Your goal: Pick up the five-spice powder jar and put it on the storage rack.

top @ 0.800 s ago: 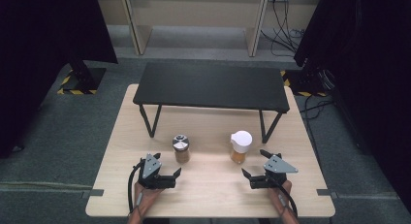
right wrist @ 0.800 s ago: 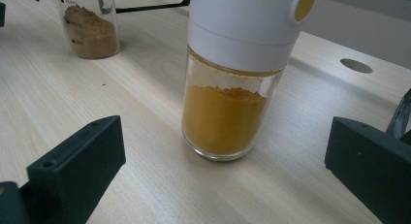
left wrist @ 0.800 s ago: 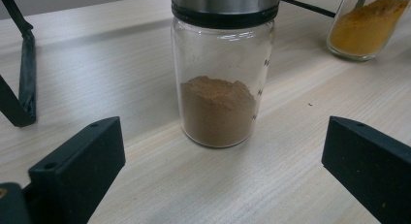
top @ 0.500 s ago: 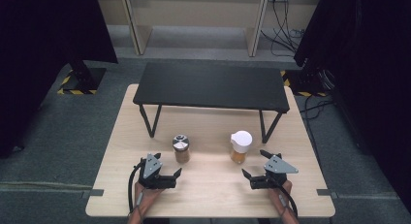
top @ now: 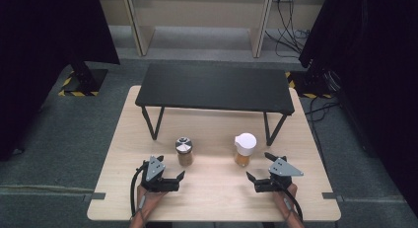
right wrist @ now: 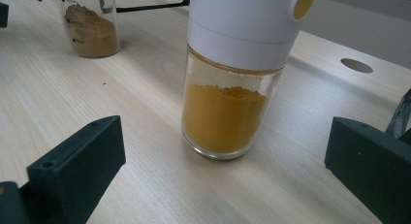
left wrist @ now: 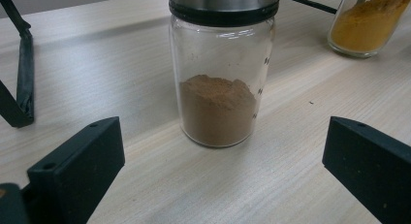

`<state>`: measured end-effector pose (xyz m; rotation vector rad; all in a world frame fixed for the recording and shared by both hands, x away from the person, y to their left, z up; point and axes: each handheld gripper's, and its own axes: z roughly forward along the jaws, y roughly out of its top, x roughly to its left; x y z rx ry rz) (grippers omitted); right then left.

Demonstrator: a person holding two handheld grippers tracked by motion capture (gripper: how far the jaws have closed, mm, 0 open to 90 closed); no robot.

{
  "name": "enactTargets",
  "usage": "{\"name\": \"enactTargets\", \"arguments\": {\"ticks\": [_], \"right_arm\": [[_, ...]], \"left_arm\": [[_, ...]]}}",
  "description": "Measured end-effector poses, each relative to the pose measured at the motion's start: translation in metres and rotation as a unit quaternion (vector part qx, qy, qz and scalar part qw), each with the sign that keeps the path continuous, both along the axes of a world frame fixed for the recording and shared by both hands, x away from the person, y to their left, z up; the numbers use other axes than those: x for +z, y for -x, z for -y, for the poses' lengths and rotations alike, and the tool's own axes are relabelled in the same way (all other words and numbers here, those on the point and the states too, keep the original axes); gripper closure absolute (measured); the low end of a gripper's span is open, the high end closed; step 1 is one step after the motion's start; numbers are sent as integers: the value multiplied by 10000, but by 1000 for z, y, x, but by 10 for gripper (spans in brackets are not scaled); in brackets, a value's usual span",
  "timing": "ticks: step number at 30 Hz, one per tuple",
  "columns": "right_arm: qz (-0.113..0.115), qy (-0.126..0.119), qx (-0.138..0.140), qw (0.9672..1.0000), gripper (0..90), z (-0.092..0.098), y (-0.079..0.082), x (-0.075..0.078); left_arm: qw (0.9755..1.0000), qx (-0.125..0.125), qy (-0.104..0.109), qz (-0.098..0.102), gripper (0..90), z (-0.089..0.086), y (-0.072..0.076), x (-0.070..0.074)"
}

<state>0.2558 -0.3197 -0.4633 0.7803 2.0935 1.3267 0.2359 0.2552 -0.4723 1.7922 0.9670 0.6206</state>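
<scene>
So nothing is picked up yet. Both jars stand on the desk near the black shelf (top: 215, 87): brown jar (top: 184, 151) before the left gripper (top: 171, 181), yellow jar (top: 244, 149) before the right gripper (top: 261, 171). Both jaws are wide apart, holding nothing.

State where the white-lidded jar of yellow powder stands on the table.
In the high view the white-lidded jar stands right of centre, just ahead of the open right gripper, beside the black stand's right leg.
</scene>
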Motion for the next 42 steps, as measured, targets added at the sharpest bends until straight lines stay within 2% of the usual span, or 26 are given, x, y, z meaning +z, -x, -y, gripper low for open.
{"name": "enactTargets", "arguments": {"ticks": [31, 37, 39, 40, 42], "right_arm": [[-22, -12, -64, 10000, 7, 0, 1, 0], [-31, 9, -81, 10000, 7, -1, 1, 0], [-28, -7, -67, 10000, 7, 0, 1, 0], [-30, -10, -66, 10000, 7, 0, 1, 0], [-29, -9, -68, 10000, 7, 0, 1, 0]], "left_arm": [[10000, 50, 7, -44, 6, 1, -1, 1], [9998, 95, -12, -164, 8, 2, -5, 4], [9996, 80, 98, -266, 10, 0, -9, 4], [9995, 73, 156, -252, 12, 0, -9, 4], [9996, 66, 141, -228, 17, 1, -9, 6]]}}
